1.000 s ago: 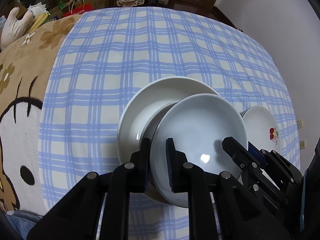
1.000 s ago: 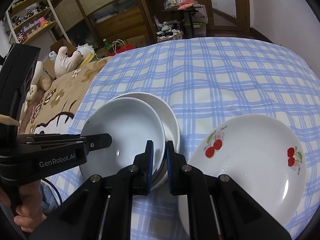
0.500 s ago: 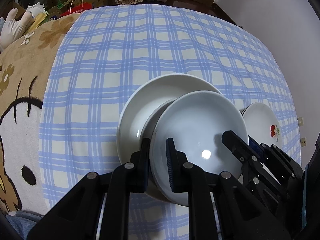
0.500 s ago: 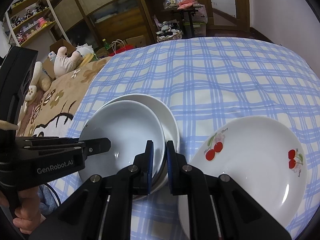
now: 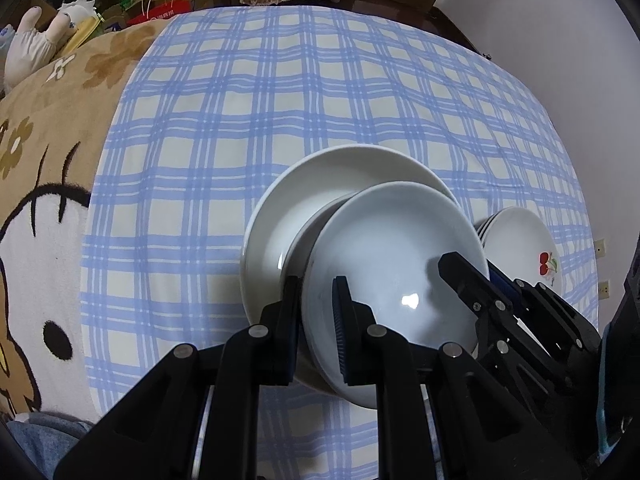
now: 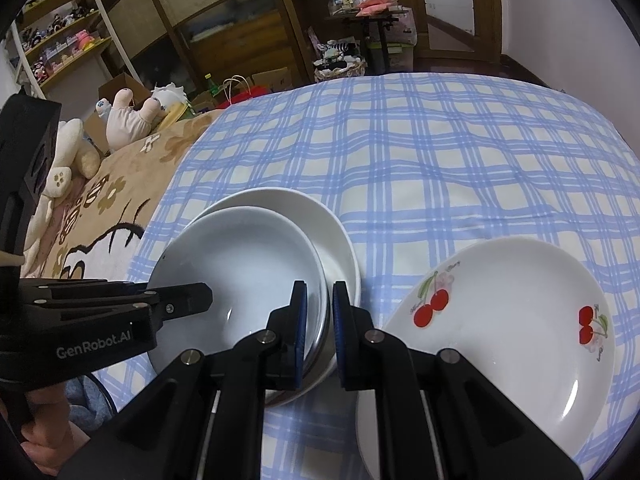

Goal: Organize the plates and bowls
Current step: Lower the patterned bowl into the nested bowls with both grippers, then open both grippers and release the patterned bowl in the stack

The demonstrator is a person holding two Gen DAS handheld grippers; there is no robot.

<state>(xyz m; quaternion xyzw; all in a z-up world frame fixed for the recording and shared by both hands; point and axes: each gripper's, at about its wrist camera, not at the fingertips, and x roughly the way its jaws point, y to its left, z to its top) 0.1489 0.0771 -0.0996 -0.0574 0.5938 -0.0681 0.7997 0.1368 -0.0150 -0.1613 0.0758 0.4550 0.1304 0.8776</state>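
Looking through the left wrist view, I see the left claw pinched narrow on the near rim of a pale bowl. That bowl sits tipped inside a bigger white bowl on the blue checked cloth. Its open side faces up and leans a bit toward the near edge. A bowl is round, so it has no long side. The right claw reaches in and bites the rim on the other side. A cherry plate sits behind it, on top of a small stack.

Looking through the right wrist view, the right claw is squeezed narrow on the rim of the pale bowl. The left claw comes in from the left, and its tip lies on the bowl's far rim. The white bowl peeks out underneath. The cherry plate lies just beside the 2 bowls, face up.

I think the bowl could slip, because smooth rims are hard to pinch. If 1 claw pulls harder than the other, the bowl could twist free and bang the bowl under it. It could also bump the cherry plate, which is very near.
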